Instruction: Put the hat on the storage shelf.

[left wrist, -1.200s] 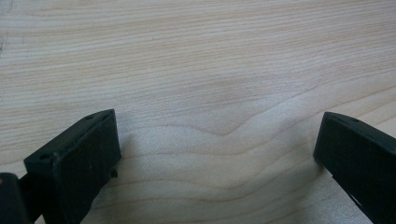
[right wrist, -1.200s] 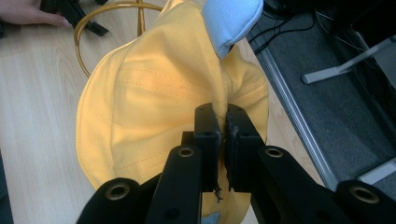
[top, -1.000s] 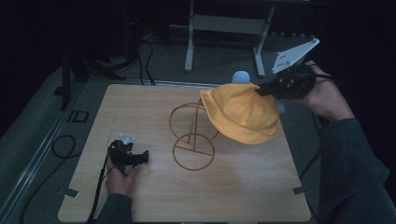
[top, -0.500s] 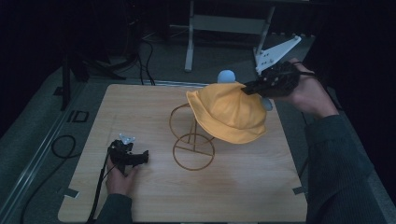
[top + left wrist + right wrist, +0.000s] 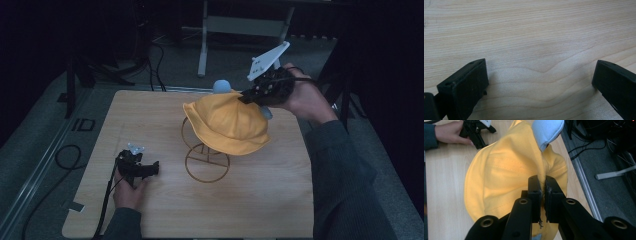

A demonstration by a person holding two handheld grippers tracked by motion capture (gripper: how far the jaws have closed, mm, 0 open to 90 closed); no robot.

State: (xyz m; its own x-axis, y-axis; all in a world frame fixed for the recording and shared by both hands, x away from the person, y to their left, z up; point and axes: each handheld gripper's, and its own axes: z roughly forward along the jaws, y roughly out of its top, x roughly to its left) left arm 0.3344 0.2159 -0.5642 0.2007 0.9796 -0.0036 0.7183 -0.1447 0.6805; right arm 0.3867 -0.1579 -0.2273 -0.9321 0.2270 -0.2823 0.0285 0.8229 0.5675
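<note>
Right of centre in the high view, your right hand-held gripper [image 5: 248, 97] pinches the yellow hat [image 5: 227, 125] by its brim over the wire stand [image 5: 206, 159] — lower it squarely onto the pale blue knob [image 5: 221, 86]. The left hand-held gripper [image 5: 150, 168] rests open on the bench [image 5: 260, 200].

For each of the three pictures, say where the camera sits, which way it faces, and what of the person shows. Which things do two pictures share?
High view: above the table, facing forward and down; both forearms show.
Left gripper view: on the left gripper, facing the bare table; open fingers.
Right gripper view: on the right gripper, fingers shut on the yellow hat.
Shared: the hat, high and right views.
</note>
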